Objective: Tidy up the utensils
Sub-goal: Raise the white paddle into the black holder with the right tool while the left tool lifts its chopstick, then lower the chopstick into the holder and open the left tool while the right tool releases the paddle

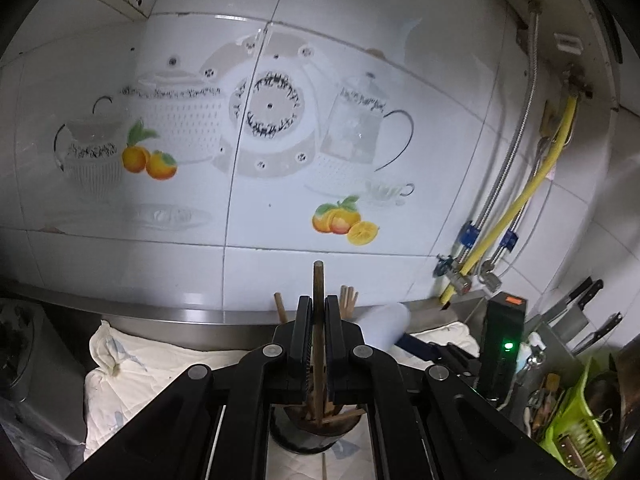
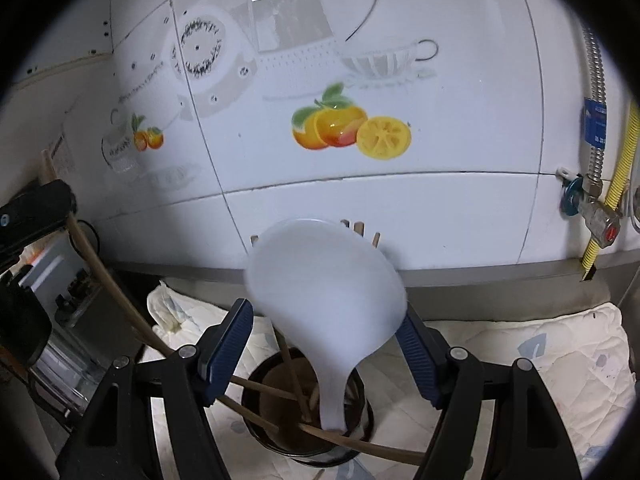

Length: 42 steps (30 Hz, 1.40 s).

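My left gripper [image 1: 318,304] is shut on a brown wooden chopstick [image 1: 319,276] that stands upright between its jaws. The chopstick's lower end reaches into a dark round utensil holder [image 1: 308,438] below. Several other chopsticks [image 1: 349,300] stick up from it. In the right wrist view, a white rice paddle [image 2: 324,280] has its wide head between the blue pads [image 2: 228,340] of my right gripper [image 2: 326,308]. Both edges of the head meet the pads, and the handle stands in the holder [image 2: 366,408]. The paddle [image 1: 384,326] also shows in the left wrist view.
A white quilted cloth [image 2: 540,352] covers the counter under the holder. Behind it run a steel ledge [image 1: 160,314] and the tiled wall. At the right are a yellow hose [image 1: 532,188], valves, hanging knives [image 1: 580,300] and a green basket [image 1: 576,428]. An appliance [image 2: 68,320] stands at the left.
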Available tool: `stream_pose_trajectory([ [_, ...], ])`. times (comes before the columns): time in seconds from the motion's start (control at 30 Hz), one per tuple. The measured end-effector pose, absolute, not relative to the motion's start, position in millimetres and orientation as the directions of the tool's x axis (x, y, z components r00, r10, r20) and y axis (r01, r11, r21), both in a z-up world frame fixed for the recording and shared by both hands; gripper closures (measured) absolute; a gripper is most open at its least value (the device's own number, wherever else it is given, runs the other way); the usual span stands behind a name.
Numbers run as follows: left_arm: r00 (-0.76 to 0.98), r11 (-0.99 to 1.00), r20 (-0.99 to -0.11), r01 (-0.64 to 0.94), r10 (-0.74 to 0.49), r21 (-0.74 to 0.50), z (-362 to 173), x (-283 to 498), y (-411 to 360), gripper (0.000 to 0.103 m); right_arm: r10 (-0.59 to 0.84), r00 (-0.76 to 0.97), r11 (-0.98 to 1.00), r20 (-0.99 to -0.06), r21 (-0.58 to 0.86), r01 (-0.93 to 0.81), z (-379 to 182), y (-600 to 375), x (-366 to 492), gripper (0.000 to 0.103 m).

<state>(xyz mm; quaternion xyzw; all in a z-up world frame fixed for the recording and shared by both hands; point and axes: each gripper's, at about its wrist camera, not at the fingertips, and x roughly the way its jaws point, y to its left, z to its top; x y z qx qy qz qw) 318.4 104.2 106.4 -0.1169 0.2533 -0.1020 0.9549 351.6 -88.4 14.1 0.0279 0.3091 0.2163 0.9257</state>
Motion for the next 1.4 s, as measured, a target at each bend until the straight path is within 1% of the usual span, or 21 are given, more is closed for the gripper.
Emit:
stream_pose_trajectory([
  [0.17,0.843,0.962,-0.487,0.119,-0.229,-0.247,91.0,327.3,99.4,0.098,0.413,0.710,0.907,-0.570,0.186,-0.378,17.1,-92.4,350.7,0.022],
  [0.43,0.820,0.963,-0.525,0.115,-0.230,-0.243,68.5,345.0,91.9,0.098,0.420,0.741,0.903,-0.524,0.164,-0.397,39.5,-104.0,325.8,0.022],
  [0.63,0.773,0.967,-0.596,0.092,-0.219,-0.236,43.1,362.8,87.1,0.098,0.409,0.760,0.909,-0.505,0.154,-0.387,49.0,-121.1,298.1,0.022],
  [0.73,0.756,0.968,-0.616,0.088,-0.219,-0.237,34.9,367.9,86.7,0.097,0.405,0.760,0.912,-0.508,0.159,-0.379,48.3,-129.4,285.7,0.022],
  [0.93,0.726,0.967,-0.648,0.094,-0.230,-0.238,27.1,374.8,85.4,0.096,0.378,0.717,0.923,-0.586,0.174,-0.344,23.7,-148.7,263.4,0.022],
  [1.07,0.715,0.963,-0.655,0.095,-0.243,-0.253,25.5,373.6,85.3,0.095,0.343,0.664,0.935,-0.664,0.176,-0.308,-7.9,-158.1,251.5,0.022],
  [1.27,0.708,0.965,-0.662,0.113,-0.245,-0.236,26.9,370.1,77.2,0.093,0.346,0.560,0.936,-0.753,0.236,-0.261,-49.0,-166.4,242.5,0.022],
  [1.3,0.707,0.965,-0.663,0.115,-0.247,-0.237,27.2,369.9,76.8,0.090,0.344,0.545,0.937,-0.764,0.238,-0.257,-54.3,-166.2,240.4,0.022],
  [1.37,0.706,0.964,-0.663,0.113,-0.248,-0.241,27.6,369.9,77.2,0.074,0.347,0.501,0.935,-0.793,0.252,-0.249,-67.3,-164.1,235.8,0.022],
  [1.4,0.711,0.964,-0.659,0.110,-0.247,-0.243,28.3,369.0,77.7,0.053,0.347,0.484,0.935,-0.803,0.257,-0.245,-72.7,-162.9,233.6,0.022],
])
